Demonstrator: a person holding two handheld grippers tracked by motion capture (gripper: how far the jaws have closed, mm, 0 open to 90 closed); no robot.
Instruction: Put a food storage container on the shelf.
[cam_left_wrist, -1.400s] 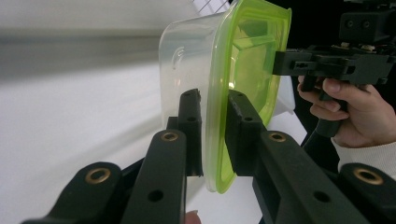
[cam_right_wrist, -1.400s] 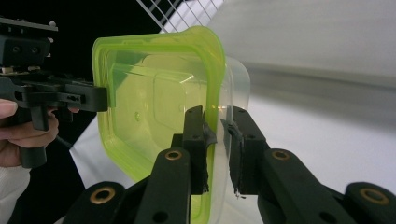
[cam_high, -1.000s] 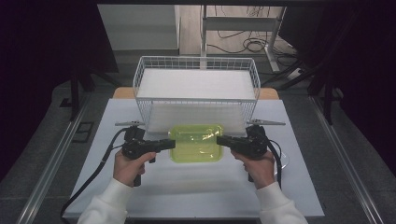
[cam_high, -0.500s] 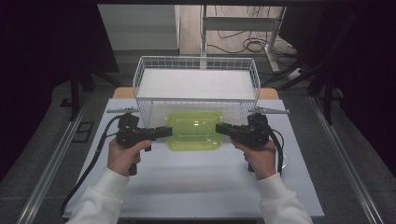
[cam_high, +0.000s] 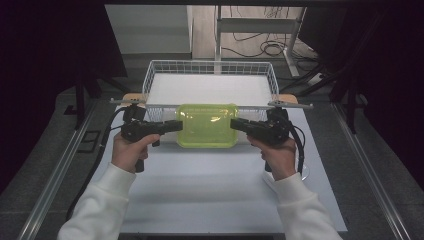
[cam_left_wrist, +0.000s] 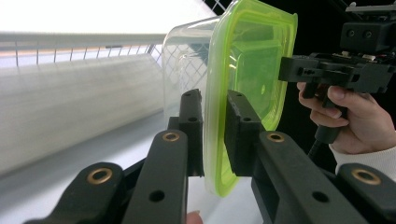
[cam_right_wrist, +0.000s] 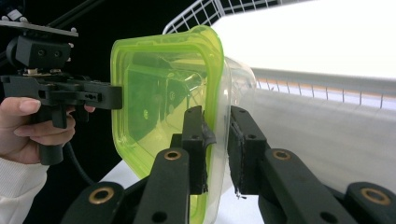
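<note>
A clear plastic container with a lime-green lid (cam_high: 207, 125) hangs in the air just in front of the white wire basket (cam_high: 210, 64). My left gripper (cam_high: 179, 126) is shut on its left rim and my right gripper (cam_high: 234, 124) is shut on its right rim. In the left gripper view the jaws (cam_left_wrist: 212, 100) pinch the green lid edge (cam_left_wrist: 252, 60), with the other gripper (cam_left_wrist: 289, 70) at the far side. In the right gripper view the jaws (cam_right_wrist: 217, 116) clamp the lid rim and the clear wall (cam_right_wrist: 159, 84), and the left gripper (cam_right_wrist: 119, 98) grips opposite.
The wire basket has a white liner and stands at the table's far edge. The white tabletop (cam_high: 210, 190) lies below the container. Metal rails (cam_high: 65, 165) run along both sides of the table, and cables trail from each gripper.
Both grippers have lifted the container off the table, and it has moved up and toward the basket's front wall. The grips have not changed.
</note>
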